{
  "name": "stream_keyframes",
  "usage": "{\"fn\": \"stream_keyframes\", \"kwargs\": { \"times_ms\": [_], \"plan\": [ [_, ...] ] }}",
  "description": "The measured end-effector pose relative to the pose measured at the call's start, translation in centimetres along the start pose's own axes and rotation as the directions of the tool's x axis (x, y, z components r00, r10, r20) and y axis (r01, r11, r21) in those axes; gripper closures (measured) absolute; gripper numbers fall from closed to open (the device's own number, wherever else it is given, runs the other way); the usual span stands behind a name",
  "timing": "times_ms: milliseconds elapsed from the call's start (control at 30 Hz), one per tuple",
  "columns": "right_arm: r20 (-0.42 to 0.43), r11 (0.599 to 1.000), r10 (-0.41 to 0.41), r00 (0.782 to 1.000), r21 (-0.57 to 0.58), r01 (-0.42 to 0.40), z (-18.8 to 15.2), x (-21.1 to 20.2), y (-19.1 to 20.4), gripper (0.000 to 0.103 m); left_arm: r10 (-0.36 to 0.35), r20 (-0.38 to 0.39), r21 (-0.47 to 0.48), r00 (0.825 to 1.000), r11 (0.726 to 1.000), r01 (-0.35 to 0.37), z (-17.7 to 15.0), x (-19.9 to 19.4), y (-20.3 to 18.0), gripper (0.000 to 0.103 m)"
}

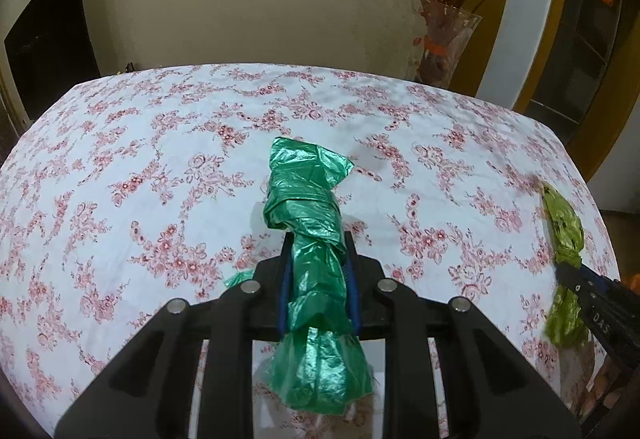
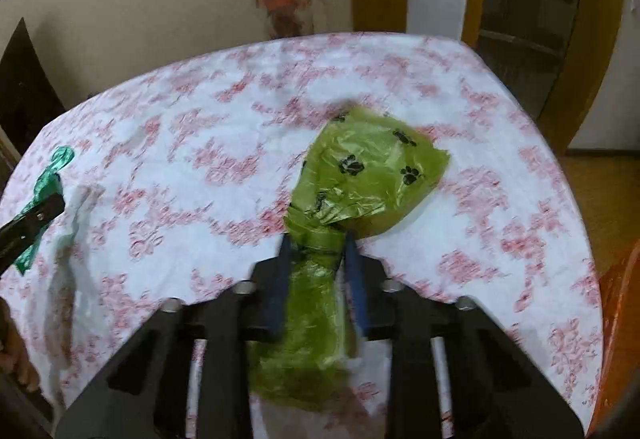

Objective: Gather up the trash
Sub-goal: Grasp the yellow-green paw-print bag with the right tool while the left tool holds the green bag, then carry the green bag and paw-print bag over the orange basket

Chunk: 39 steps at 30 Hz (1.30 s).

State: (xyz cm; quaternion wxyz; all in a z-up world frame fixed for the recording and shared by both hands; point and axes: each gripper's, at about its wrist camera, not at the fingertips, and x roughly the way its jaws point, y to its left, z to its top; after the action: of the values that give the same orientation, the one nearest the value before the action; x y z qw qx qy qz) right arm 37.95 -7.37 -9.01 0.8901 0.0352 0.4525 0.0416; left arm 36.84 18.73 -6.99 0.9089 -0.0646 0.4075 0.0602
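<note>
Left wrist view: the left claw [image 1: 318, 243] is clenched on a crumpled dark green bag [image 1: 308, 199], which runs lengthwise between its blue fingers [image 1: 283, 291]. The bag's front end sticks out past the fingertips above the worktop [image 1: 120, 159], which wears a white cloth with pink flowers; the back end hangs below the claw. Beyond the far edge of the worktop stands a glass vase [image 1: 446, 39] of dried orange branches. Right of the green bag, near the worktop's right edge, the right claw [image 1: 570, 273] pinches a lime bag [image 1: 564, 223].

Right wrist view, somewhat blurred: the right claw [image 2: 316, 243] grips the twisted neck of the lime bag [image 2: 368, 167], printed with black paw marks; its fuller part spreads just above the worktop [image 2: 200, 111]. Far left of it, the left claw [image 2: 44, 207] holds the dark green bag [image 2: 56, 167].
</note>
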Motion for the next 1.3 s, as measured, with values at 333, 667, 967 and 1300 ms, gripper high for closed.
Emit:
{"fn": "stream_keyframes", "kwargs": {
  "times_ms": [333,667,967,1300],
  "plan": [
    [0.095,0.998,0.037,0.995,0.049,-0.042,-0.1,-4.8,-3.2,0.088,-0.055,0.009,0.04,0.998,0.998,0.055,-0.2,-1.5,-3.1,0.08],
    [0.203,0.994,0.022,0.979,0.101,-0.044,-1.0,-10.8,-7.9,0.088,-0.16,0.025,0.117,0.987,0.981,0.156,-0.9,-4.5,-9.4,0.08],
    [0.243,0.991,-0.028,0.97,0.13,-0.004,-2.6,-13.3,-11.1,0.088,-0.254,0.02,0.207,0.967,0.947,0.245,-2.3,-6.7,-15.5,0.08],
    [0.279,0.984,-0.088,0.956,0.174,0.04,-4.4,-16.2,-15.1,0.088,-0.334,-0.009,0.288,0.942,0.902,0.323,-3.9,-8.1,-21.5,0.08]
  ]
}}
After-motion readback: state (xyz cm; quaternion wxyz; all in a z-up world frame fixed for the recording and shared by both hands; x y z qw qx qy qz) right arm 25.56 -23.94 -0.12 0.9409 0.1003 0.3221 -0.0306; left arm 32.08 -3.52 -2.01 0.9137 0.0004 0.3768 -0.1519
